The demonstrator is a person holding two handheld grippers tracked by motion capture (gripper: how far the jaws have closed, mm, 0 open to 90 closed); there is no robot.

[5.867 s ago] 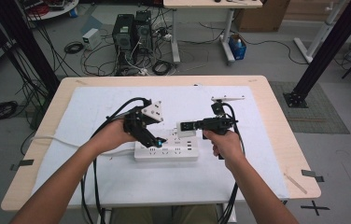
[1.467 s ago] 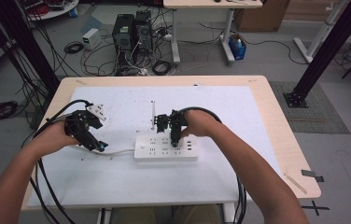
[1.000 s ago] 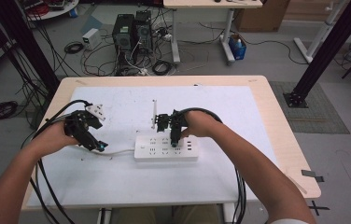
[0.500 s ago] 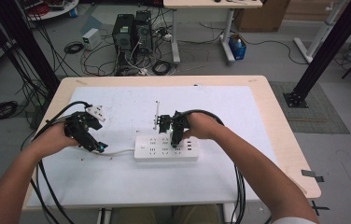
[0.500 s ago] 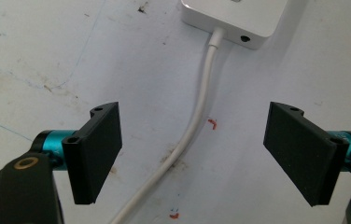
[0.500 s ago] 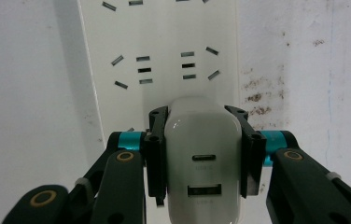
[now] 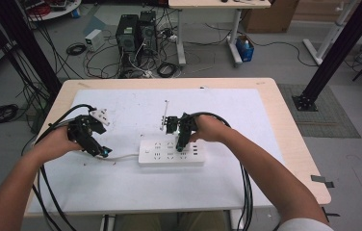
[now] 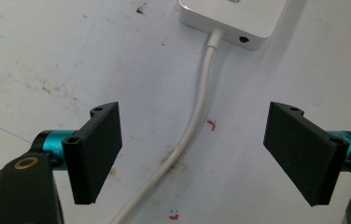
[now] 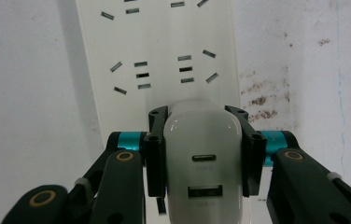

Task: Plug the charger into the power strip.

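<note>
Two tools work over a white mat on the counter point(image 7: 290, 144). The right tool point(image 7: 181, 142) stands over the white power strip point(image 7: 172, 153), its jaws clamped on a white charger point(image 9: 202, 158). In the right gripper view the charger sits squeezed between the two black jaws, its rounded body rising from the bottom of the view, with an oval port above a rectangular port on the face toward the camera. Beyond it the power strip point(image 9: 159, 56) runs away up the view, rows of socket slots showing on its top. Whether the charger's prongs have entered a socket cannot be told, since its body hides them.

From the high view, the strip lies flat near the middle of the mat with its long axis running left to right across the counter. Its white cord point(image 7: 121, 157) leaves the left end and trails toward the left tool point(image 7: 98, 150).

That left tool hangs low over the mat, jaws spread wide apart and holding nothing. In the left gripper view, the cord point(image 8: 197, 116) passes between the two jaws without touching either, curving up to the end of the strip point(image 8: 232, 18) at the top edge. Small red and brown marks speckle the mat point(image 8: 47, 56) around it
</note>
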